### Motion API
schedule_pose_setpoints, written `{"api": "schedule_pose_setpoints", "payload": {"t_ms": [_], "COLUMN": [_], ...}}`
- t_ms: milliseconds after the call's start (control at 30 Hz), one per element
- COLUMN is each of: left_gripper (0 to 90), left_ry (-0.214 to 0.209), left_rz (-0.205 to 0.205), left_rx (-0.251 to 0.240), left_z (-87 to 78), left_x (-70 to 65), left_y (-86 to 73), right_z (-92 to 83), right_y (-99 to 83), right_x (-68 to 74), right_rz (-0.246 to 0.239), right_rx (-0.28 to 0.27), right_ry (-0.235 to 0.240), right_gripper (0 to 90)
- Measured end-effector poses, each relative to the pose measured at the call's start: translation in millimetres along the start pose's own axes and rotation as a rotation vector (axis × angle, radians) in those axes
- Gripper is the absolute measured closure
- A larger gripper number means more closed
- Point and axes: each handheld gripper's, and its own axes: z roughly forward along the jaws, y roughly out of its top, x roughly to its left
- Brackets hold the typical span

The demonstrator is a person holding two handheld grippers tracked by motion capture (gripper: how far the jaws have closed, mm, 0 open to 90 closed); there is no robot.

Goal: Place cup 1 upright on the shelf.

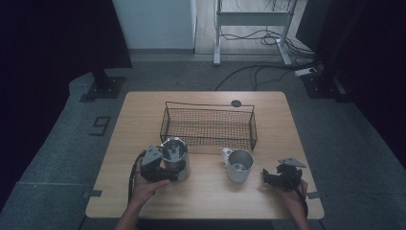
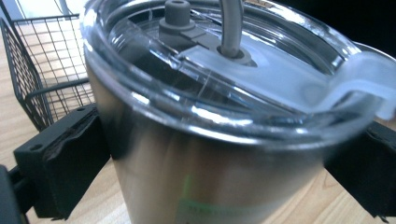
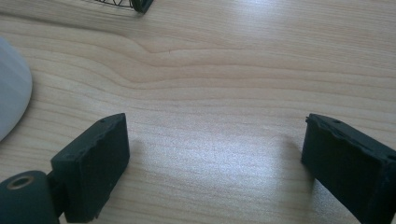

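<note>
I have the left gripper set around the tall stainless-steel tumbler with the clear plastic lid; in the left gripper view the tumbler stands upright between the two black jaws, one pad at each flank, both appearing to press on the steel wall, so I judge it pinched. Its long axis runs vertical, square to the line across the jaws.

The black wire-mesh basket lies straight ahead of these jaws, just beyond the tumbler, its near rim close behind the steel wall. That is the relation the next move turns on, in my judgement: lift, carry forward over the rim, lower.

The right gripper rests low on the wooden bench, its jaws spread with nothing but bare wood between them. The short white-handled metal mug stands off to the left of those jaws, near but apart; the right hand is the nearer one to it.

Count: one tumbler, one mug, one basket, two grippers
</note>
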Motion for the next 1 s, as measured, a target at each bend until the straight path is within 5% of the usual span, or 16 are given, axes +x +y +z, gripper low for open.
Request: {"api": "schedule_pose_setpoints", "payload": {"t_ms": [1000], "left_gripper": [4.2], "left_ry": [0.023], "left_rz": [0.069], "left_rx": [-0.032], "left_z": [2.3], "left_x": [1.0], "left_y": [-2.0], "right_z": [0.5], "right_y": [0.4], "right_x": [-0.3], "right_rz": [0.003], "right_rx": [-0.002], "right_ry": [-0.003], "right_gripper": [7.8]}}
